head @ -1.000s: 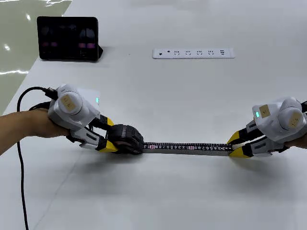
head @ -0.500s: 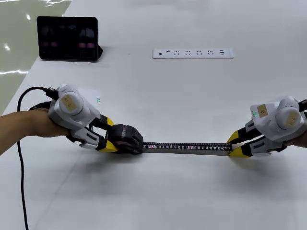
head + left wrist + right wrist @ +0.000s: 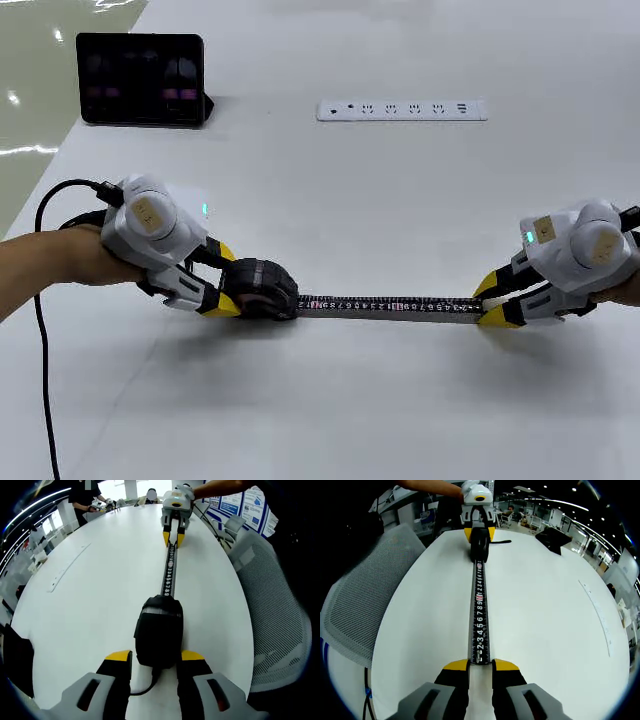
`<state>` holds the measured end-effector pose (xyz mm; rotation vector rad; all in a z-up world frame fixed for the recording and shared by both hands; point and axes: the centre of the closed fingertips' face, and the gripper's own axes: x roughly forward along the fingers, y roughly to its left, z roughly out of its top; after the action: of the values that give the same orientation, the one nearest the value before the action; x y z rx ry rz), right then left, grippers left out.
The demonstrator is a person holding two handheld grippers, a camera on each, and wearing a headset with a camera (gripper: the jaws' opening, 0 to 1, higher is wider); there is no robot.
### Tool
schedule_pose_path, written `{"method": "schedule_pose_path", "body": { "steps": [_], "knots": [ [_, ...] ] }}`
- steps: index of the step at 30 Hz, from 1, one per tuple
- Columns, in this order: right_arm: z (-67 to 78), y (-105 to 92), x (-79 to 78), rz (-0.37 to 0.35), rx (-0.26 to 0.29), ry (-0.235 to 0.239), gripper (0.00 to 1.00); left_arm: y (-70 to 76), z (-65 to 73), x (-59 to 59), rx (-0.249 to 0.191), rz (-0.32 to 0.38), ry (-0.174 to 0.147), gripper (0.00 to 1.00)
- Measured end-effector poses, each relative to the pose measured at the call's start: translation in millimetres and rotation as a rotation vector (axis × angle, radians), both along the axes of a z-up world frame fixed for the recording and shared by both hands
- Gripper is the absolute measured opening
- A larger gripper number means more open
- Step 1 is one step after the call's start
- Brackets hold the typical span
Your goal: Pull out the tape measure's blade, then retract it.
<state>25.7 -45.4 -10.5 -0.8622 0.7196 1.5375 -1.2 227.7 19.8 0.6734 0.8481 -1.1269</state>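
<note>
Yellow-tipped jaws of the left gripper (image 3: pixel 156 656) are closed on the black case of the tape measure (image 3: pixel 159 630), one tip against each side of it. The yellow-tipped jaws of the right gripper (image 3: pixel 481 666) stand narrow and pinch the free end of the blade (image 3: pixel 480 615), which lies flat between them with its printed numbers facing up.

In the head view the case sits at about 8 o'clock on the white tabletop (image 3: pixel 350 200). The blade is pulled out and stretches straight from the case toward 4 o'clock, where the right gripper holds it.

A black cable (image 3: pixel 45 300) loops down from the left gripper at 9 o'clock. Farther back, a white power strip (image 3: pixel 402 110) lies at 12 o'clock and a dark tablet (image 3: pixel 142 78) stands at 11 o'clock, both well apart from the tape measure. A grey mesh chair (image 3: pixel 270 620) stands beside the tabletop in the left gripper view.
</note>
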Motion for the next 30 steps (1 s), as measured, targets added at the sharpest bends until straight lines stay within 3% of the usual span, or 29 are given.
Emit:
{"method": "schedule_pose_path", "body": {
  "steps": [19,27,30],
  "knots": [
    [7.9,-19.5,-2.6,-0.112,0.033,-0.01,0.28,12.2,4.2,-12.3,-0.019,0.088,0.025,0.52],
    [15.7,-24.5,-5.7,-0.172,0.067,-0.021,0.35,16.8,8.1,-17.2,-0.052,0.152,0.014,0.61],
    [19.6,-24.7,-6.5,-0.202,0.089,-0.024,0.36,16.9,12.1,-19.2,-0.085,0.189,0.012,0.64]
  ]
}}
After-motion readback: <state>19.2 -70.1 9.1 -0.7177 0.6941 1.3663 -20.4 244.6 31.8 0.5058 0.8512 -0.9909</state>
